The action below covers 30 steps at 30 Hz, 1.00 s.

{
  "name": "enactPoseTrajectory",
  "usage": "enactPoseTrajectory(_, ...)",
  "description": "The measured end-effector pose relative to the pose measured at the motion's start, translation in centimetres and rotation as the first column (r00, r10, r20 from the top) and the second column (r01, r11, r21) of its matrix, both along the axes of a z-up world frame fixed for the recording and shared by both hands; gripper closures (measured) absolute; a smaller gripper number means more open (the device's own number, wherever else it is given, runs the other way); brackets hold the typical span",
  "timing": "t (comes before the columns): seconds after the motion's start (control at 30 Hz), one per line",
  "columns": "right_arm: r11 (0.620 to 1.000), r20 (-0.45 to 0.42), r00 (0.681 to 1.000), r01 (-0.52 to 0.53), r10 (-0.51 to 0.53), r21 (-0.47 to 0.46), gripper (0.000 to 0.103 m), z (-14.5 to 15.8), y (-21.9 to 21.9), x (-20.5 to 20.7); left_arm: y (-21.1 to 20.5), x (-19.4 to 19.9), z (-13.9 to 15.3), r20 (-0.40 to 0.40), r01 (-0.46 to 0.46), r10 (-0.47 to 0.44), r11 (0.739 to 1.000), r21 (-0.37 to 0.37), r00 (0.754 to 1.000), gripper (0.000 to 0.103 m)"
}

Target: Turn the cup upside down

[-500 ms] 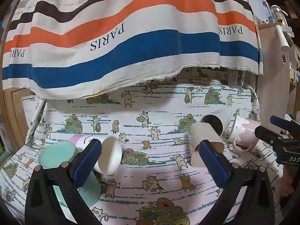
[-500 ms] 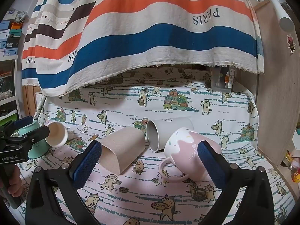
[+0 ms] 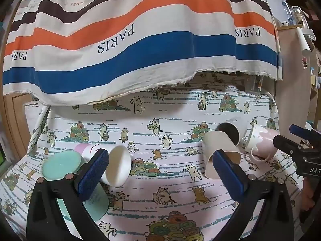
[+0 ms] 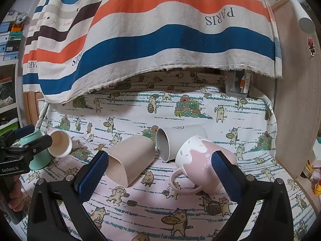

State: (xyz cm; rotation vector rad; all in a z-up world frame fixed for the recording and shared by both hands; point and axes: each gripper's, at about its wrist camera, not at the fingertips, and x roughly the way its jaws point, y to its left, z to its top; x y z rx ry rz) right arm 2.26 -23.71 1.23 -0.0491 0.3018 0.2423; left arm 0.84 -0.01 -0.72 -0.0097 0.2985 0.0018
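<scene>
Several cups lie on the cat-print cloth. In the left wrist view a mint cup stands upside down at the left, and a white-and-lilac cup lies on its side beside it. My left gripper is open and empty in front of them. In the right wrist view a beige cup, a grey cup and a pink mug with a handle lie on their sides. My right gripper is open and empty, near the pink mug.
A striped PARIS cloth hangs over the back of the table. A wooden panel stands at the right edge. The beige cup, grey cup and pink mug show at the right in the left wrist view.
Both views have shifted only slightly. The cups lie where they were.
</scene>
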Motion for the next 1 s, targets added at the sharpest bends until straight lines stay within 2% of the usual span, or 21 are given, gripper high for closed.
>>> enactPoseTrajectory(1.0,1.0,0.0,1.0,0.0,0.0,0.001,0.0,0.02,-0.13,-0.1,0.0,-0.74,0.6,-0.001,0.0,0.0,1.0,0.01,1.0,0.0)
